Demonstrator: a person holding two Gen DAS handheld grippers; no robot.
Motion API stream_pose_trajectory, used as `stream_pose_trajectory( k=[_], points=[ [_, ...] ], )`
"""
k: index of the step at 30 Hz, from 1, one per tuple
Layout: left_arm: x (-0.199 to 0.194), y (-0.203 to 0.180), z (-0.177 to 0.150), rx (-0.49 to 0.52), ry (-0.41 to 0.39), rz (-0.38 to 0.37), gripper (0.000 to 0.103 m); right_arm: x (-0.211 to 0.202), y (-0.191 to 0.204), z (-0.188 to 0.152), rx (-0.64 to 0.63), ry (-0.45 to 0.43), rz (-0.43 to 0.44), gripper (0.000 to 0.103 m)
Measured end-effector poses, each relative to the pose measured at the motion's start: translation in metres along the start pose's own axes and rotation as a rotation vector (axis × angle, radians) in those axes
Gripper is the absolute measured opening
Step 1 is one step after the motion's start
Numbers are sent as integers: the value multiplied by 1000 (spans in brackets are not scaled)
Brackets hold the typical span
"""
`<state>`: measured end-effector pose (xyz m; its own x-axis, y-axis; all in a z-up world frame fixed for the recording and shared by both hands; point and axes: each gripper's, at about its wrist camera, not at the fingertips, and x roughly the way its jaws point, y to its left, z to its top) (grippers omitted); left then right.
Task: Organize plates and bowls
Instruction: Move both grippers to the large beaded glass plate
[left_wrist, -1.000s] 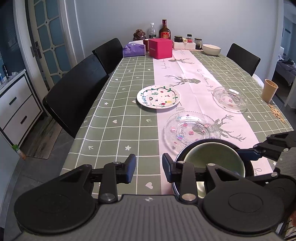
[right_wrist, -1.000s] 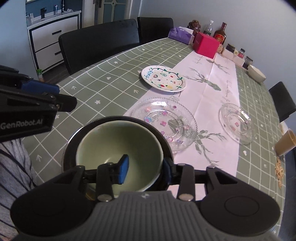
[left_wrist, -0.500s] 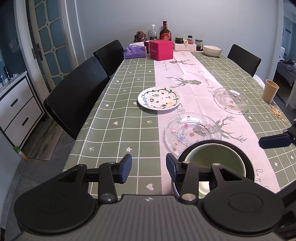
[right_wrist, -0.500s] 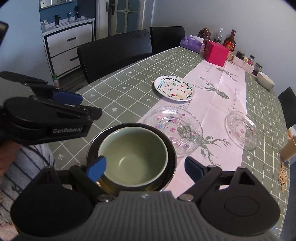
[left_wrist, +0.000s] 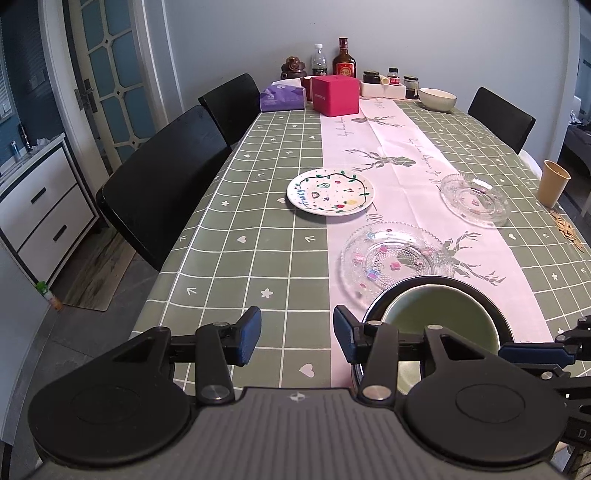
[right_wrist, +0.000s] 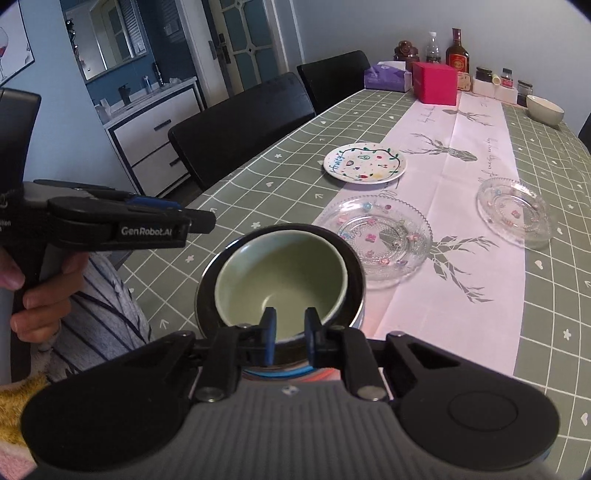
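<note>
Meanwhile, your right gripper (right_wrist: 289, 326) was closing over the near rim of the green bowl (right_wrist: 280, 273), nested in the dark bowl (right_wrist: 356, 275) at the table's (right_wrist: 554, 332) near edge; your left gripper (left_wrist: 297, 334) was opening, holding nothing.

Counts on the table (left_wrist: 240, 206)

Three plates — one painted white plate (left_wrist: 331, 191), two clear glass plates (left_wrist: 391, 260) (left_wrist: 474, 199); three bowls — a green bowl (right_wrist: 280, 273) nested in a dark bowl (right_wrist: 356, 275) at the near edge, a pale bowl (left_wrist: 437, 99) at the far end; one paper cup (left_wrist: 553, 183) at the right edge.
</note>
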<state>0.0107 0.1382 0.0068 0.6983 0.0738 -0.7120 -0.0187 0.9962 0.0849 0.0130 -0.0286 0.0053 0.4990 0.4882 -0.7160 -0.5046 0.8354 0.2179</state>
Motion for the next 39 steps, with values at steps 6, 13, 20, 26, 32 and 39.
stream_pose_trajectory(
  k=[6, 13, 20, 26, 32, 39],
  points=[
    [-2, -1, 1, 7, -17, 2, 54, -4, -12, 2, 56, 4, 29, 15],
    [-14, -21, 10, 73, -97, -43, 59, -30, -65, 23, 246, -43, 19, 20],
    [6, -42, 40, 110, -55, -36, 70, -34, -103, 42, 288, -73, -76, 21],
    [69, -22, 73, 26, 125, -125, 72, -3, -130, 58, 343, -73, -72, 35],
    [120, -4, 85, -38, 177, -151, 68, 47, -155, 61, 469, -69, -66, 35],
    [160, -5, 97, -67, 201, -307, 68, 94, -177, 56, 583, -51, 7, 33]
  ],
)
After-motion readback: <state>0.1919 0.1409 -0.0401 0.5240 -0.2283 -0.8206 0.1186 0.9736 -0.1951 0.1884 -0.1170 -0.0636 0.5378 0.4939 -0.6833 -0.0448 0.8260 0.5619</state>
